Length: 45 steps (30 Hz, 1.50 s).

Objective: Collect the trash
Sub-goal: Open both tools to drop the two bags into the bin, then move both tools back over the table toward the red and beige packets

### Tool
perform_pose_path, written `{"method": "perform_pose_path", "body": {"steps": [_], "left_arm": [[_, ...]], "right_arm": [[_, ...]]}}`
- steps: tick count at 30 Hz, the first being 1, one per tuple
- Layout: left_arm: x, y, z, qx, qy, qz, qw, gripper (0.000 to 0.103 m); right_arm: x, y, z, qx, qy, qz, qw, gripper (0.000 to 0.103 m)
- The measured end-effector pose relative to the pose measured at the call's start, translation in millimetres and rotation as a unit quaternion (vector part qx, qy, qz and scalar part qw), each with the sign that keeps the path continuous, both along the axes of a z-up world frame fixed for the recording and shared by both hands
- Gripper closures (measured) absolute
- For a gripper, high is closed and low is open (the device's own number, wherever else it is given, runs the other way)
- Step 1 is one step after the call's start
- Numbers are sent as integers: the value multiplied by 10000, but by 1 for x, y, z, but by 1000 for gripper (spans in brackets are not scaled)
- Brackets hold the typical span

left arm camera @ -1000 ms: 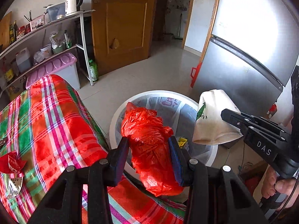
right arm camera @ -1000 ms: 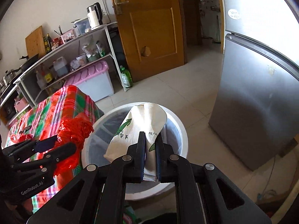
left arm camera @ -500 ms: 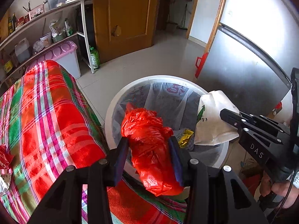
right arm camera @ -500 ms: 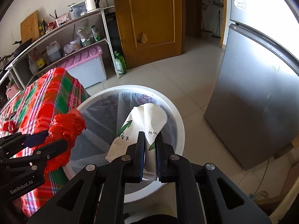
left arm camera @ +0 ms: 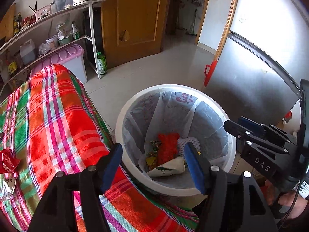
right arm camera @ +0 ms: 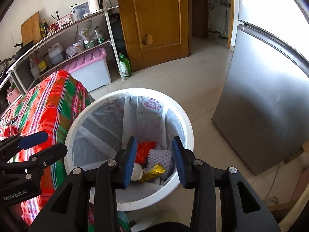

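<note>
A white trash bin (left arm camera: pixel 123 116), plastic-lined, stands on the floor just right of the plaid-covered bench (left arm camera: pixel 58 119), near enough to take its litter. At the bin's bottom, a red bag (left arm camera: pixel 168 147) lies with its long axis running near to far. Above it the left gripper (left arm camera: pixel 153 161) and right gripper (right arm camera: pixel 154 159) hang with fingers wide apart, holding nothing. A red wrapper (left arm camera: pixel 7 163) waits on the bench.

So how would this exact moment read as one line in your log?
left gripper: open, empty | right gripper: open, empty | red bag and white bag: inside bin | red wrapper: on table
</note>
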State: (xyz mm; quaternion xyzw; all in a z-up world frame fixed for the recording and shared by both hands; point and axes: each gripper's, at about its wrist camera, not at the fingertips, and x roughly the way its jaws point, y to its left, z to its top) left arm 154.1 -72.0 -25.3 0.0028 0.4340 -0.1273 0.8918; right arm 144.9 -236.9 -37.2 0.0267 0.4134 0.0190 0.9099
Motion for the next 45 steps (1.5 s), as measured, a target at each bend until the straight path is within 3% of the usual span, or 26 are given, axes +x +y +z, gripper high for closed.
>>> {"method": "perform_pose_path", "body": {"steps": [25, 36, 40, 45], "left_arm": [[-45, 86, 41, -233, -654, 735, 9949, 29], [-79, 169, 41, -55, -781, 1724, 9819, 25], [-88, 199, 35, -12, -761, 2015, 9765, 24], [-98, 230, 23, 18, -589, 2254, 9725, 23]], "right_arm": [[-27, 62, 43, 158, -563, 648, 9962, 64], [-28, 117, 43, 336, -571, 1214, 9904, 63], [-26, 138, 40, 349, -522, 1395, 9882, 54], [-24, 164, 36, 337, -442, 1644, 9848, 53]]}}
